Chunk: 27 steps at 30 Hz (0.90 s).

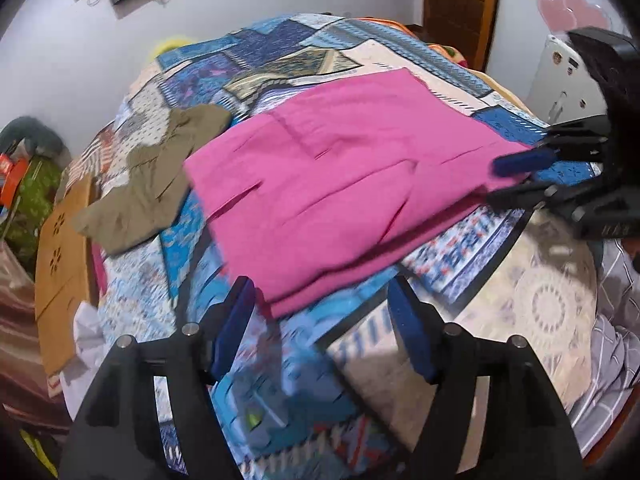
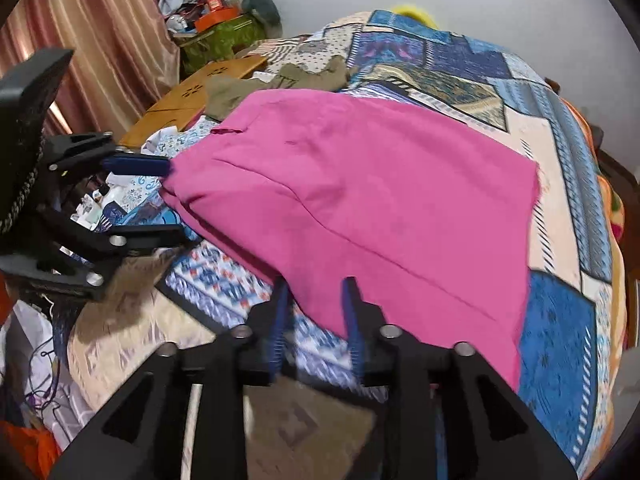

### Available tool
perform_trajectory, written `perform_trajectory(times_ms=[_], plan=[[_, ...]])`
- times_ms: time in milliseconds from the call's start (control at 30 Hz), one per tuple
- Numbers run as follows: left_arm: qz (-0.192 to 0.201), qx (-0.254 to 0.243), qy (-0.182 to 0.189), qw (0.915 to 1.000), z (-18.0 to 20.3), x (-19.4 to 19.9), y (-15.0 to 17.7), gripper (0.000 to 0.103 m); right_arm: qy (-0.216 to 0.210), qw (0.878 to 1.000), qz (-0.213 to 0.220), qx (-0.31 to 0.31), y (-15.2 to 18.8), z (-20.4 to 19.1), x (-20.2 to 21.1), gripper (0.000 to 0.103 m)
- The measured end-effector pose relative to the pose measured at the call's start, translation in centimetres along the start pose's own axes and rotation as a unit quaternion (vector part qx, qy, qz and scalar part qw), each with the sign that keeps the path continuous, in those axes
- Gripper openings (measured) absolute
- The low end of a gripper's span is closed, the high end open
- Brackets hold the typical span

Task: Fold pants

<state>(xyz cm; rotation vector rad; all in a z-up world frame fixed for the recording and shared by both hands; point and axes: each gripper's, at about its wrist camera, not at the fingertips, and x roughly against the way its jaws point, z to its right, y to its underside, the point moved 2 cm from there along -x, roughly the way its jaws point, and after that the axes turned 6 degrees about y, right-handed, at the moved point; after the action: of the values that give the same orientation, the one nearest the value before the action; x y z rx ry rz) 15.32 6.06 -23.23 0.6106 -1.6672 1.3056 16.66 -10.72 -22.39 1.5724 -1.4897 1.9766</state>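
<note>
The pink pants (image 1: 340,184) lie folded flat on the patterned bedspread (image 1: 280,52), and also show in the right wrist view (image 2: 380,208). My left gripper (image 1: 322,292) is open, its blue pads just short of the pants' near folded corner, touching nothing. It shows from the side in the right wrist view (image 2: 176,200), by the pants' left corner. My right gripper (image 2: 316,280) is open with the pants' near edge between its fingertips, not clamped. In the left wrist view it (image 1: 508,180) sits at the pants' right edge.
An olive-green garment (image 1: 156,184) lies crumpled left of the pants, next to a wooden lap tray (image 1: 60,264). A pile of clutter (image 2: 216,12) stands by the striped curtain (image 2: 100,20). A wooden door (image 1: 460,4) stands beyond the bed.
</note>
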Motion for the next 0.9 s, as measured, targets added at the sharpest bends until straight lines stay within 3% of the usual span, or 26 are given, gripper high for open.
perform_trajectory(times_ms=[200,367,467,633,733,767,800,833,900], plan=[[0.017,0.092,0.006,0.9956,-4.1,1.6,1.1,0.069,0.025,0.999,0.016,-0.041,1.5,3.2,2.7,0.034],[0.033,0.172,0.045,0.9835,-6.7,1.6,0.6,0.069,0.05,0.993,0.029,-0.102,2.6,6.4,3.9,0.034],[0.03,0.191,0.064,0.9791,-6.7,0.4,0.0,0.068,0.069,0.989,0.026,-0.132,3.3,8.0,3.6,0.034],[0.015,0.205,0.094,0.9741,-5.9,-1.5,-0.4,0.036,0.06,0.982,0.004,-0.177,5.0,9.3,1.9,0.034],[0.021,0.199,0.088,0.9758,-5.6,-1.4,-0.4,0.033,0.05,0.98,0.007,-0.194,5.7,9.4,1.4,0.034],[0.023,0.195,0.085,0.9769,-5.5,-1.3,-0.4,0.031,0.046,0.979,0.009,-0.2,5.8,9.4,1.4,0.031],[0.023,0.193,0.078,0.9779,-5.5,-1.2,-0.4,0.021,0.044,0.979,0.012,-0.201,6.0,9.2,1.5,0.027],[0.021,0.192,0.073,0.9786,-5.5,-1.2,-0.3,0.018,0.043,0.979,0.016,-0.199,6.0,9.1,1.6,0.018],[0.025,0.19,0.065,0.9793,-5.5,-1.0,-0.3,0.017,0.046,0.981,0.02,-0.189,5.9,8.8,1.8,0.013]])
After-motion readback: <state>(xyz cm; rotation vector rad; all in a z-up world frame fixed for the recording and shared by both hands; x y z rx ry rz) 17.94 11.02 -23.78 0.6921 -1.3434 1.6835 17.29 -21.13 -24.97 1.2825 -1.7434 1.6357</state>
